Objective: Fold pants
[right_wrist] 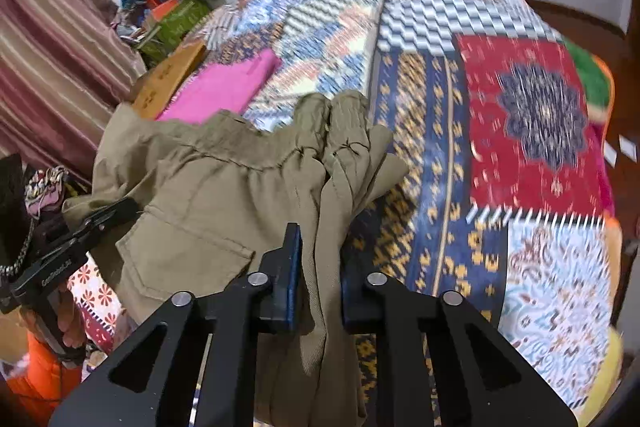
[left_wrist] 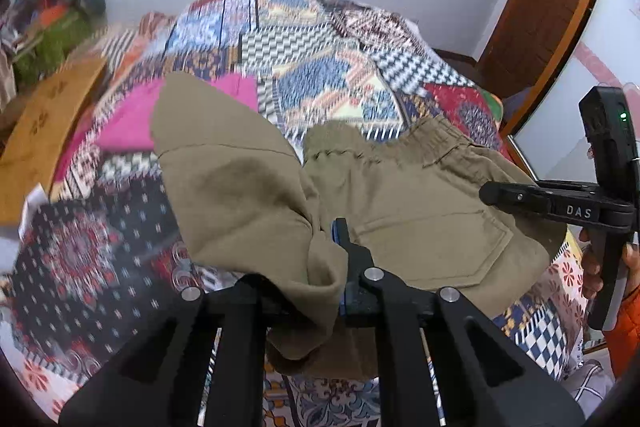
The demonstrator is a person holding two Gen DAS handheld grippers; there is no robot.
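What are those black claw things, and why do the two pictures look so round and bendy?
They are grabbing tools, one in each of a person's hands. Each carries a small wide-eyed camera, which bends the picture. One picture looks along the left gripper, the other along the right gripper. Both are pinching the same brown pants, holding them up over a bed with a colourful patchwork quilt. A pink cloth lies on the quilt further back. The person is folding the pants.
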